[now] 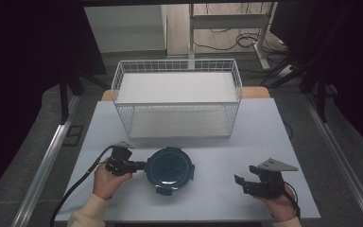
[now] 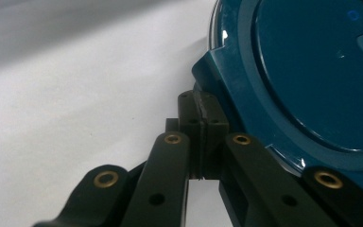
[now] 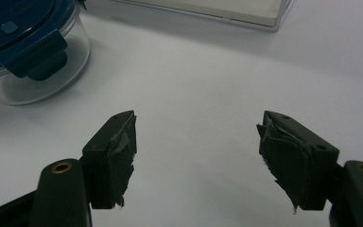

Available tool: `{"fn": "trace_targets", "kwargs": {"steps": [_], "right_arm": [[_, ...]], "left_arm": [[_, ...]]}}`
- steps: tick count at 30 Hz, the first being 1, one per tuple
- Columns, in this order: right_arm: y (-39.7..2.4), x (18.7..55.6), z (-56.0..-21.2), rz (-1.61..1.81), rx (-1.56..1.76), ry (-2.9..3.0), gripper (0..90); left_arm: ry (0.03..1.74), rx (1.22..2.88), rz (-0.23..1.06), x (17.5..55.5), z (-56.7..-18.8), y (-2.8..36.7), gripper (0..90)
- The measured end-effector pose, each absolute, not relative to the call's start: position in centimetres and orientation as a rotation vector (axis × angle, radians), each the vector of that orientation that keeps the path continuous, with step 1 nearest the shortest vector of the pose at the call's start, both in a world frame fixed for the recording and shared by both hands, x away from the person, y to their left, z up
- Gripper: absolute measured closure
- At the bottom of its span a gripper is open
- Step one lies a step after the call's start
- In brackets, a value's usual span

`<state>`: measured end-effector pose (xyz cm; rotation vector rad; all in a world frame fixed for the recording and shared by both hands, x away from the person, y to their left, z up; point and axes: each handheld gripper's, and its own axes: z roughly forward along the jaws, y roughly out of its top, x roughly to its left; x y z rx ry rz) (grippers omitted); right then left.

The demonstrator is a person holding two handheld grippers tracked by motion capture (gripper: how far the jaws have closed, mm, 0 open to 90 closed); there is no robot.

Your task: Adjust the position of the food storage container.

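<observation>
One tabletop [image 1: 264, 123] carries everything. One white wire basket [image 1: 177, 97] stands at twelve o'clock, probably the drop-off. One lidded teal container [image 1: 169, 170] sits at six o'clock. Two grippers: the left gripper [image 1: 139, 165], at nine o'clock of it, has fingers [image 2: 203, 118] pinched together against a lid clasp, seemingly steadying it; the right gripper [image 1: 242, 184], well off at three o'clock, has fingers half-open, empty.

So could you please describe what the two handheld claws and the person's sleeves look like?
Both are black, two-jawed tools. The left claw trails a black cable; the right claw carries a grey three-cornered plate, and its pads look frayed. The left sleeve is cream.
</observation>
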<state>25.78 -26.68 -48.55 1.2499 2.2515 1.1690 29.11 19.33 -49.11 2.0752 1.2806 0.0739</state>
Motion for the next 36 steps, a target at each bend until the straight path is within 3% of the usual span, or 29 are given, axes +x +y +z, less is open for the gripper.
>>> {"fn": "trace_targets", "kwargs": {"steps": [6, 11, 14, 28, 36], "right_arm": [[-26.4, 25.9, -48.5, 1.178, 1.249, 2.246, 27.9], [-25.9, 26.1, -48.3, 1.197, 1.228, 2.255, 27.9], [-25.5, 26.4, -48.2, 1.223, 1.217, 2.265, 27.6], [-23.1, 27.6, -48.0, 1.356, 1.175, 2.300, 24.0], [-22.1, 26.9, -47.7, 1.410, 1.182, 2.305, 21.7]], "left_arm": [[1.293, 2.054, 0.184, 28.0, -48.1, 20.3, 77.8], [1.322, 1.934, 0.157, 26.4, -47.4, 21.4, 46.4], [1.315, 1.912, 0.187, 25.4, -47.2, 21.6, 35.6], [1.311, 1.890, 0.160, 24.7, -46.9, 21.2, 20.0], [1.311, 1.873, 0.104, 24.6, -46.9, 20.9, 16.8]]}}
